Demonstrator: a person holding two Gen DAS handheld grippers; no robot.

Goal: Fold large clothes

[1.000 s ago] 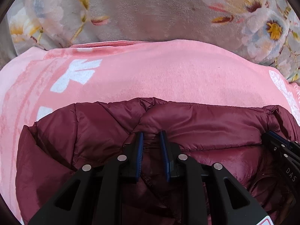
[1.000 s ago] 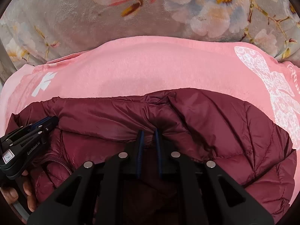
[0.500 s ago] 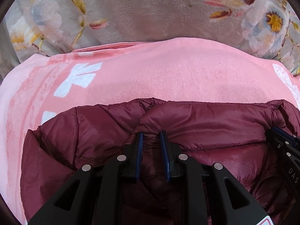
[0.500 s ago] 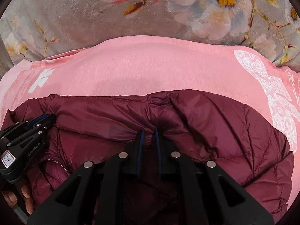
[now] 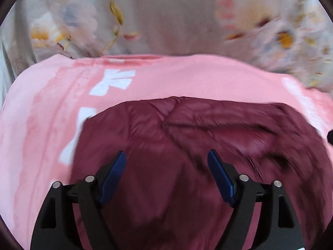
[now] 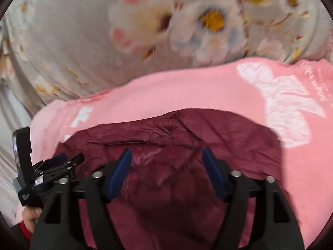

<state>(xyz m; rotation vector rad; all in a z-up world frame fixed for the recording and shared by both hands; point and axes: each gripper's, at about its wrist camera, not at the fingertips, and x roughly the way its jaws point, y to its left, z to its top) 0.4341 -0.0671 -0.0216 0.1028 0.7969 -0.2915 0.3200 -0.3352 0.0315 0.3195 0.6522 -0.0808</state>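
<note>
Jacket (image 5: 187, 145): folded on pink blanket (image 5: 187, 79), below both fingers.
Left gripper (image 5: 166, 158): just spread, released.
Right gripper (image 6: 166, 156): just spread, released.

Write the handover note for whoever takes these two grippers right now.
Left gripper: jaws have just opened, nothing between the pads.
Right gripper: the same, just opened, empty.
The maroon puffer jacket lies released on the pink blanket, a fold already laid across its far edge, both grippers over it.
The flowered cover lies beyond.
Left: check the fold holds, then regrasp for any further fold; how many remain cannot be told.
</note>
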